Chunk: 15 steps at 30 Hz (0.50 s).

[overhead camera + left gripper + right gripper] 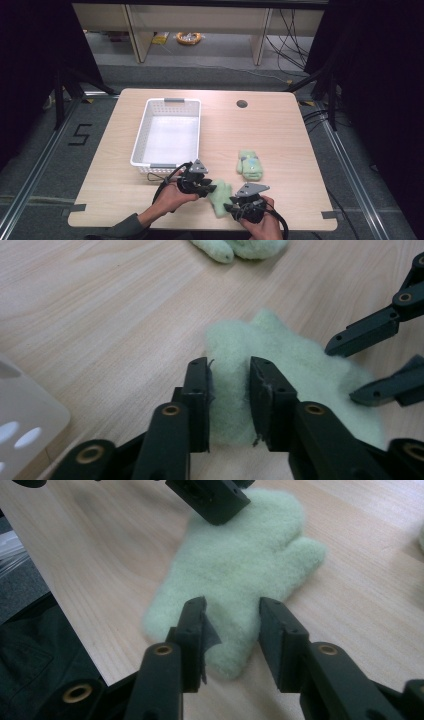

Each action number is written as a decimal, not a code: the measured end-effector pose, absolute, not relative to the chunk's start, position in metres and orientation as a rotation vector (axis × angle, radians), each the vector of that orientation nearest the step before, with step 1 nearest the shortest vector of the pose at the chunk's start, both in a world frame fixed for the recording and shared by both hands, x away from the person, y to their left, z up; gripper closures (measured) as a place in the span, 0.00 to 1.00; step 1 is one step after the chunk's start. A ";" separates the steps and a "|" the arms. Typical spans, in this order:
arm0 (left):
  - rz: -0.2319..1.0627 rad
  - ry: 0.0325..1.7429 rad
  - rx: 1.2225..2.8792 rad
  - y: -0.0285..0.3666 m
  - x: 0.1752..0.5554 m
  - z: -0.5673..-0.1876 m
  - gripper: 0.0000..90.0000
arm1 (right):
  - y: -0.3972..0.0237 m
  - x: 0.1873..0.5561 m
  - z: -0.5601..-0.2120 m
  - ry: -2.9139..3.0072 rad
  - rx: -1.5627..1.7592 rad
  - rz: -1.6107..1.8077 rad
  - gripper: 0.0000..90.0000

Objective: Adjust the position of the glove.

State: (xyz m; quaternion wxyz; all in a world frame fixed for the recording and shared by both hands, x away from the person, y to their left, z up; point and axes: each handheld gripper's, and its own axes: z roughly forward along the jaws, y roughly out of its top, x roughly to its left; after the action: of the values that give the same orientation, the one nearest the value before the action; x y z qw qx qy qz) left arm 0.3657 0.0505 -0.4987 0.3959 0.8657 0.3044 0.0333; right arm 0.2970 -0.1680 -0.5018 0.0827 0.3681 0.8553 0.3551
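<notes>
place: lab recording bay
evidence: black curtains (30, 75) at frame sides, floor rails (350, 170), loose cables (290, 30) upper right

1. A light wooden table (280, 135) with rounded corners stands on a grey carpeted floor (210, 75).
2. A round cable hole (242, 104) is cut near the table's far edge.
3. Metal rails (350, 170) run along the floor on both sides of the table.
4. Beyond it, pale wooden furniture legs (260, 42) rise from the floor, with black cables (292, 40) trailing near them.
5. Dark curtains (380, 60) close both sides.
6. A black "5" (80, 135) marks the floor at left.
</notes>
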 end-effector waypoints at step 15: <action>0.016 0.765 2.127 0.063 0.349 -0.493 0.92 | -0.180 0.304 -0.491 2.543 0.951 1.058 0.92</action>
State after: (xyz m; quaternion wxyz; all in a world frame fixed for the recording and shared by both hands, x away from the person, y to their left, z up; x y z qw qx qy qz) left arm 0.3489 0.0634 -0.4929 0.4266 0.8511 0.3059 0.0063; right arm 0.3037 -0.1797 -0.4907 0.1133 0.3244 0.8670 0.3608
